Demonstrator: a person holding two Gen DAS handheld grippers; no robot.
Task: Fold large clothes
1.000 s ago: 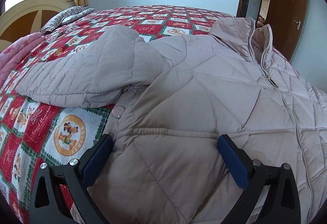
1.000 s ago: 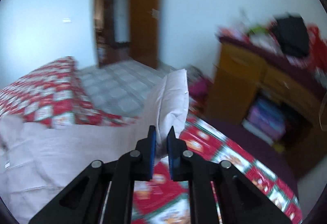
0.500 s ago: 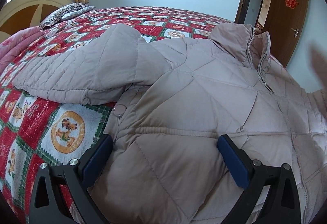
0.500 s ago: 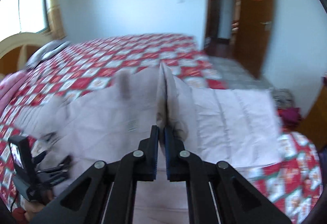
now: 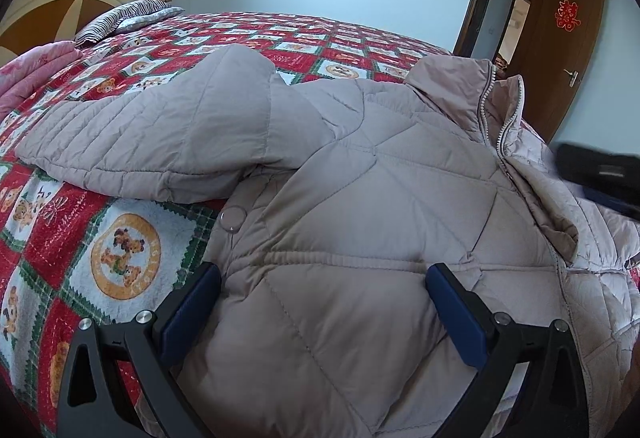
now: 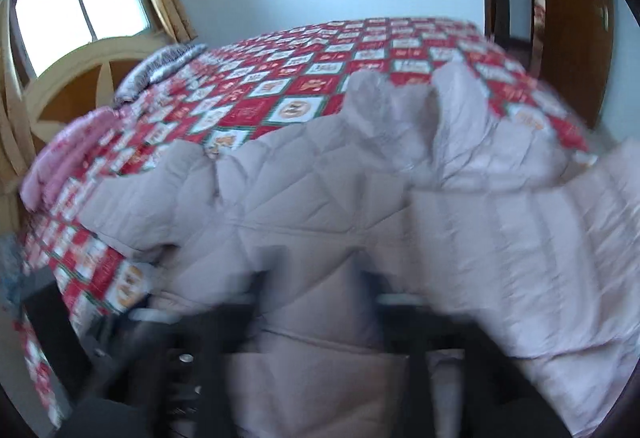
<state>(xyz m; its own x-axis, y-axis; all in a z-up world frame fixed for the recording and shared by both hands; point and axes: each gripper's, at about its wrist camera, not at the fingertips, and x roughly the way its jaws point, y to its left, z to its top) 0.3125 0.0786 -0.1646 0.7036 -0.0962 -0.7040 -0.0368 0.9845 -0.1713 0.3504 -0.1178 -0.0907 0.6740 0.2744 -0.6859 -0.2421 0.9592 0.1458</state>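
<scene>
Left wrist view: jacket hem between open left hand-held gripper pads.

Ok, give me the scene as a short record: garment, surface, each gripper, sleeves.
garment: beige quilted jacket, front up, zip partly open at the collar
surface: red patchwork bedspread
left gripper: open, jaws wide, hem of jacket between them, pads not pressing
right gripper: blurred; jaws opening, jacket fabric lies between them
far sleeve: folded across, lying on bedspread
near sleeve: laid over the jacket body
other: striped pillow at the headboard
</scene>
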